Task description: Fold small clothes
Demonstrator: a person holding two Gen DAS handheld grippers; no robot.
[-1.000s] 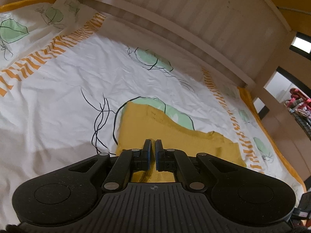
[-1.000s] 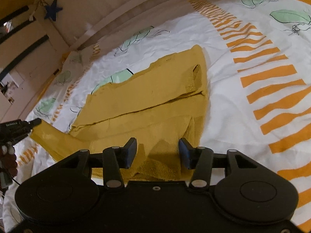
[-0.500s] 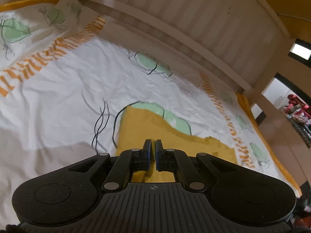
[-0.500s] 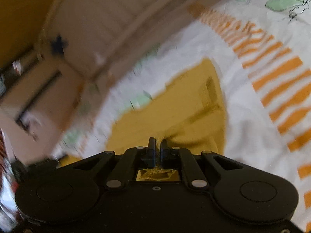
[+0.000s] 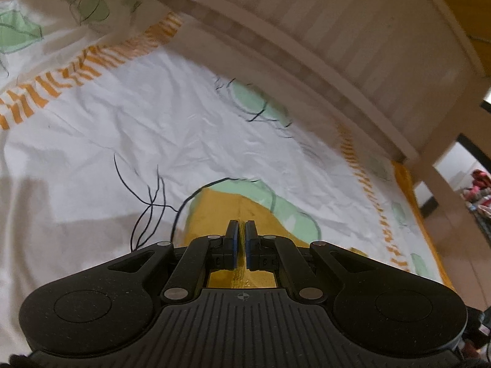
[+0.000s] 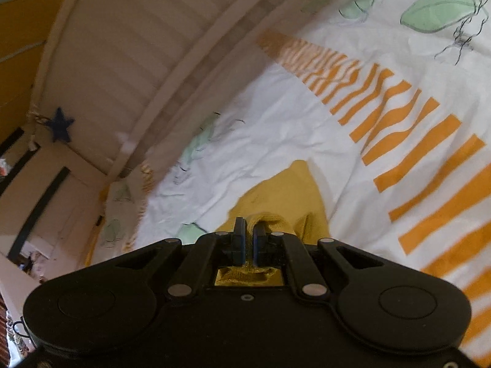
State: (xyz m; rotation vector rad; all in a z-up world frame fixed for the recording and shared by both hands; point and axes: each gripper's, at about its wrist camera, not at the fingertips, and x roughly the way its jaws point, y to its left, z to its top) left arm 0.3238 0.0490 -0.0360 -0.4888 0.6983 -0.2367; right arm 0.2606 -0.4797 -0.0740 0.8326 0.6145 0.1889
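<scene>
Flanking yellow garment on bedsheet: slatted bed rail.

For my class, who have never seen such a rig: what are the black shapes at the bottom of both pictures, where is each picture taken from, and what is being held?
No robot here: a person holds a two-finger tool in each hand, each with a camera looking along its fingers. One picture is from the left tool, the other from the right tool. Both are shut on a mustard-yellow garment, which lies on a white bedsheet with green leaves and orange stripes. A pale bed frame stands behind.
</scene>
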